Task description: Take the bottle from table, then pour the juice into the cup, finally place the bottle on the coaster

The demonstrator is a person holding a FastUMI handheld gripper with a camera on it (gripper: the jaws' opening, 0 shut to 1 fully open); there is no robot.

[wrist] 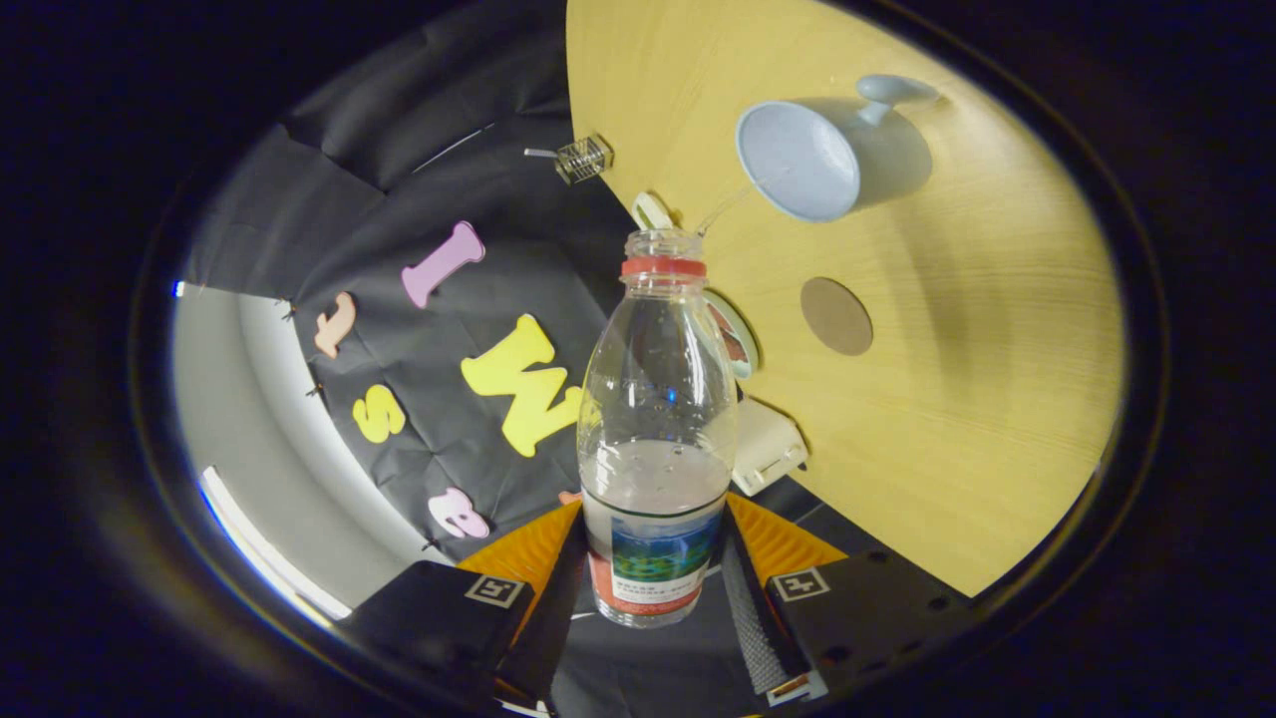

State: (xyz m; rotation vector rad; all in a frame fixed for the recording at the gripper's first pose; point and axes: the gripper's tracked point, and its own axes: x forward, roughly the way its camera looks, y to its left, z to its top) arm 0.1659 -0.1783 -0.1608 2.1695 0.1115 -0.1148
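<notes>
The gripper (653, 583) is clamped on the bottle (655, 429), one finger pressed against each side of its labelled lower body, so the bottle sits squarely between the fingers with its uncapped mouth pointing away from them. The whole view is rolled over: the wooden table (997, 399) stands like a wall to one side of the bottle, which suggests the gripper is turned well onto its side and the bottle is tipped for pouring. A thin clear stream appears to run from the bottle's mouth towards the pale blue cup (797, 160), which lies beyond the fingers, past the neck, its open mouth facing the bottle. The liquid left inside fills only the lower part of the bottle. The round brown coaster (835, 315) lies on the table nearer than the cup, just beside the bottle's shoulder. So the pouring step looks to be in hand. Next comes rolling the bottle back upright without slopping, then carrying it to the coaster and setting its base down flat there before the fingers let go.
</notes>
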